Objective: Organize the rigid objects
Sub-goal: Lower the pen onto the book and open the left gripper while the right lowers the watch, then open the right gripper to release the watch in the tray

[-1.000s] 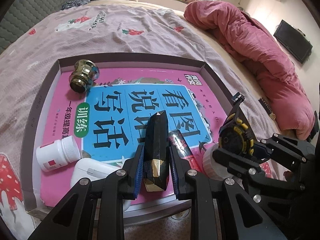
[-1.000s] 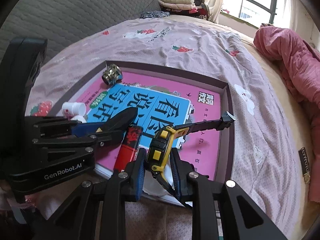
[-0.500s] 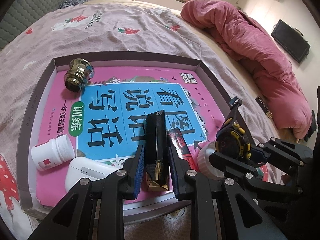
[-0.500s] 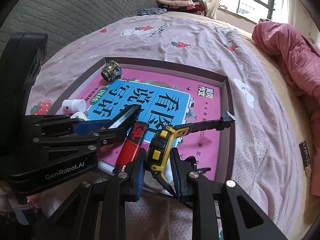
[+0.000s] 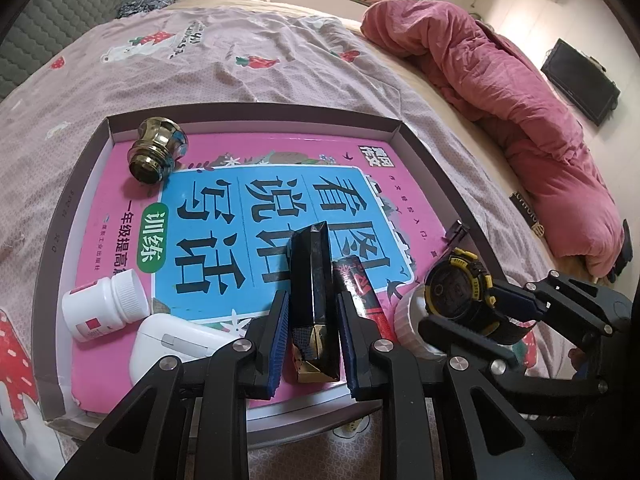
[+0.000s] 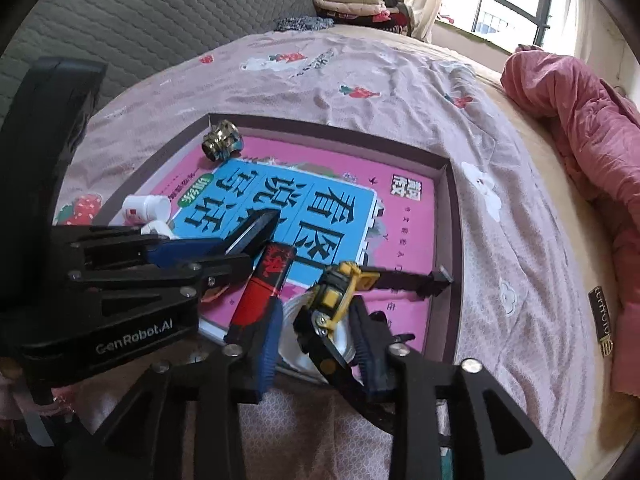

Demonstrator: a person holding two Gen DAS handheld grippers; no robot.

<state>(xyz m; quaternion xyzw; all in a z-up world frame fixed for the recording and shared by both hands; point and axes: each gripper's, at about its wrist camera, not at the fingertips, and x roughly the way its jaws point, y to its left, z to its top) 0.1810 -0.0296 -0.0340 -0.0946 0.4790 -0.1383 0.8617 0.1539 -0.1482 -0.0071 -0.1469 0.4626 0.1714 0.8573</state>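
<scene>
A dark shallow tray [image 5: 256, 110] on the bed holds a pink and blue book [image 5: 260, 200]. My left gripper [image 5: 313, 297] is shut on a black faceted crystal-shaped piece with a gold base [image 5: 314, 272], which lies along the book near the tray's front edge. A red and black tube [image 5: 356, 280] lies just right of it. My right gripper [image 6: 316, 312] has a yellow and black wristwatch [image 6: 336, 284] between its jaws. The jaws are opening: the left pad stands clear of the watch, which leans on the right finger above a white round lid [image 6: 296, 320].
In the tray's far left corner lies a brass knob [image 5: 158, 154]. A white pill bottle [image 5: 104, 306] and a white earbuds case [image 5: 172, 340] sit at its front left. A rolled pink quilt [image 5: 500, 80] lies along the right side of the bed.
The black piece went from tipped up in the left gripper to lying flat on the book. The right jaws have spread away from the watch they were gripping.
</scene>
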